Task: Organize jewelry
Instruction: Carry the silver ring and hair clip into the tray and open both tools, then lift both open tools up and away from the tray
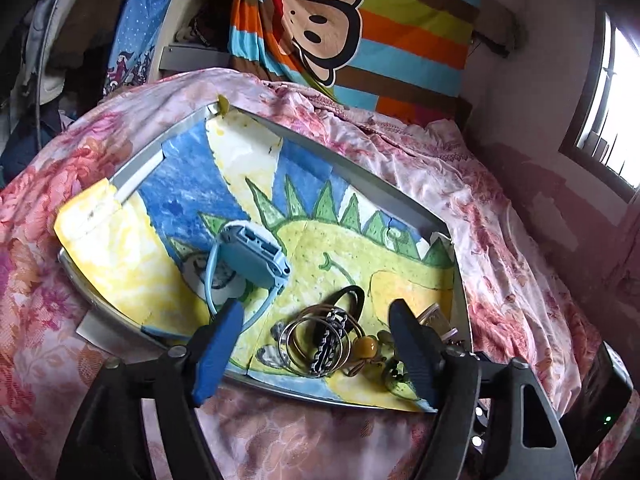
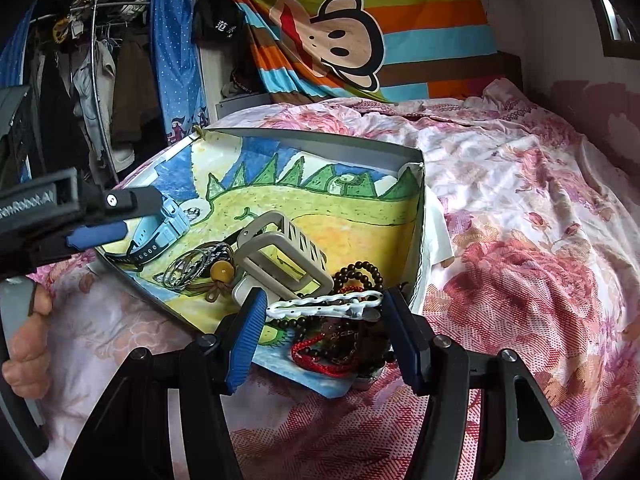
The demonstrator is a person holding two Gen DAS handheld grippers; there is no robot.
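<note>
Between the left gripper's [image 1: 316, 316] blue pads, which stand wide apart w/ nothing pressed, lies a stack of thin metal bangles [image 1: 310, 338] on the painted paper lining the tray [image 1: 436, 220]; an amber bead charm [image 1: 366, 347] sits just beside them toward the right finger. Bangles look light, stiff & slippery — prob. several loose rings that would fan out or slide if pinched across the flat; better to nip the bunch across the rim where they overlap, pads square to the wire. Further out from that gripper the light-blue watch [image 1: 250, 254] rests on its side, strap curling down toward the left pad; the rubbery strap should give decent friction, the case is the heavier end, so taking it near the case-strap joint seems safest. Over at the right gripper [image 2: 324, 322], jaws are about half open around a white spotted hair clip [image 2: 324, 305]; whether the pads actually press on its ends can't be told from this view. Clip looks rigid, smooth, light, so liable to pop out if squeezed off-centre. Under it a tangle of dark bead bracelets [image 2: 358, 274] & a red cord [image 2: 320, 360]: soft, floppy, likely to snag and drag neighbours along. Behind sits a big beige claw clip [image 2: 280, 256], stiff plastic, easy by its frame.
</note>
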